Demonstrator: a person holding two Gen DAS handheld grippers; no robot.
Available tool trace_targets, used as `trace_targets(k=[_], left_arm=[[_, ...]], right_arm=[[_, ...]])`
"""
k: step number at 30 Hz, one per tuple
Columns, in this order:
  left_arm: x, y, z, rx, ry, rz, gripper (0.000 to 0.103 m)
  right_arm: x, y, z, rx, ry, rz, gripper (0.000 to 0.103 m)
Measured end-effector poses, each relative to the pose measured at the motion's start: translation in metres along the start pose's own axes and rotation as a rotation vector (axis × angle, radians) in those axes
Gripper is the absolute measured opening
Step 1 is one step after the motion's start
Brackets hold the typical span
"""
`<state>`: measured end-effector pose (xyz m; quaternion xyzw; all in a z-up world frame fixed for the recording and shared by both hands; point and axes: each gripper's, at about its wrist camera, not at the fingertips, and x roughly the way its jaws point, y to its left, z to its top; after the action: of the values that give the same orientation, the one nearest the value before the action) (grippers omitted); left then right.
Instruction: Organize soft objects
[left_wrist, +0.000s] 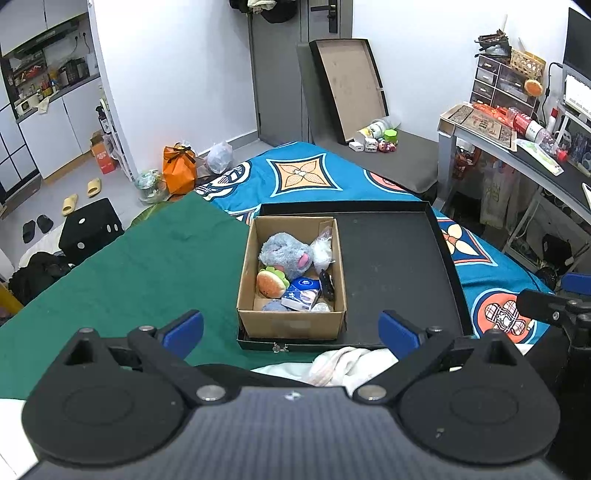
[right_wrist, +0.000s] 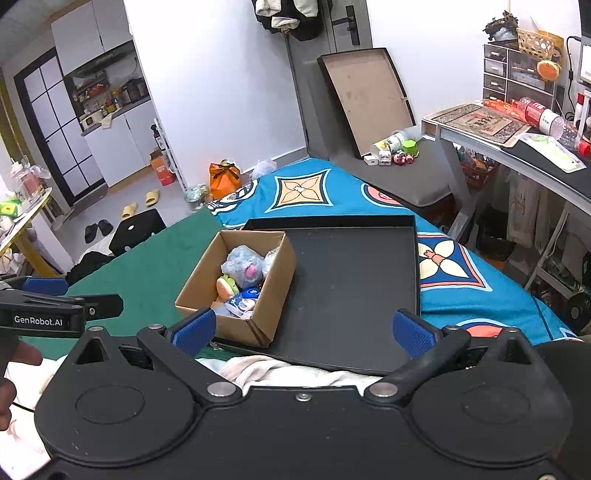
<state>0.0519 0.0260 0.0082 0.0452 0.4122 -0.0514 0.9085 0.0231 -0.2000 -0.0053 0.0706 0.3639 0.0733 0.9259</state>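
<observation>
Fingers on both tools stand wide apart, nothing between them. Left gripper (left_wrist: 291, 325) hovers short of the cardboard box (left_wrist: 291, 325); right gripper (right_wrist: 302, 330) hangs beside it, over the near edge of the black tray (right_wrist: 351, 288). Blue pads (left_wrist: 184, 330) are ribbed, rubbery-looking, on black plastic linkages.

Box sits in the tray's left corner, flaps open, upright. Judging by that, it serves as the collecting bin, and the tray keeps the work area bounded on the soft bed.

Inside, packed close together:
- grey plush toy (left_wrist: 284, 254), shaggy pile, pink patch, toward the back
- burger-shaped plush (left_wrist: 271, 282), orange and green, at the left wall
- tissue pack (left_wrist: 303, 293), blue and white, glossy wrap, lying tilted at the front
- clear bag of white stuff (left_wrist: 322, 249), crinkled, back right corner
- small dark item at the right wall, too unclear to name

Rest of the tray is bare, matte, shallow-rimmed. It rests partly on a green cloth (left_wrist: 147, 266) and partly on a blue patterned bedspread (left_wrist: 303, 177). Pale crumpled fabric (left_wrist: 343, 363) lies just below the tray's near rim, under both tools.

Judgement: soft items appear already gathered; both tools look unloaded and poised.
</observation>
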Motion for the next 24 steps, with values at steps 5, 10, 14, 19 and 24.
trace_targets(k=[5,10,14,19,24], left_arm=[[-0.0006,0.0005,-0.0003,0.002,-0.001,-0.001,0.100],[-0.0024,0.0005,0.0010,0.002,-0.002,-0.002,0.100],[-0.0028,0.0004,0.0009,0.001,-0.004,-0.002,0.100],[-0.0039,0.0014,0.0012,-0.001,-0.003,-0.001,0.100],[-0.0037,0.0013,0.0011,-0.002,-0.003,-0.001,0.100]], right_arm=[[-0.0006,0.0002,-0.0001,0.004,0.001,-0.007,0.103],[-0.0009,0.0009,-0.0002,0.000,0.000,-0.007,0.103],[-0.0009,0.0017,0.0001,0.000,0.000,-0.006,0.103],[-0.0009,0.0017,-0.0002,0.000,0.000,-0.005,0.103],[-0.0006,0.0015,-0.0010,-0.001,0.001,-0.009,0.103]])
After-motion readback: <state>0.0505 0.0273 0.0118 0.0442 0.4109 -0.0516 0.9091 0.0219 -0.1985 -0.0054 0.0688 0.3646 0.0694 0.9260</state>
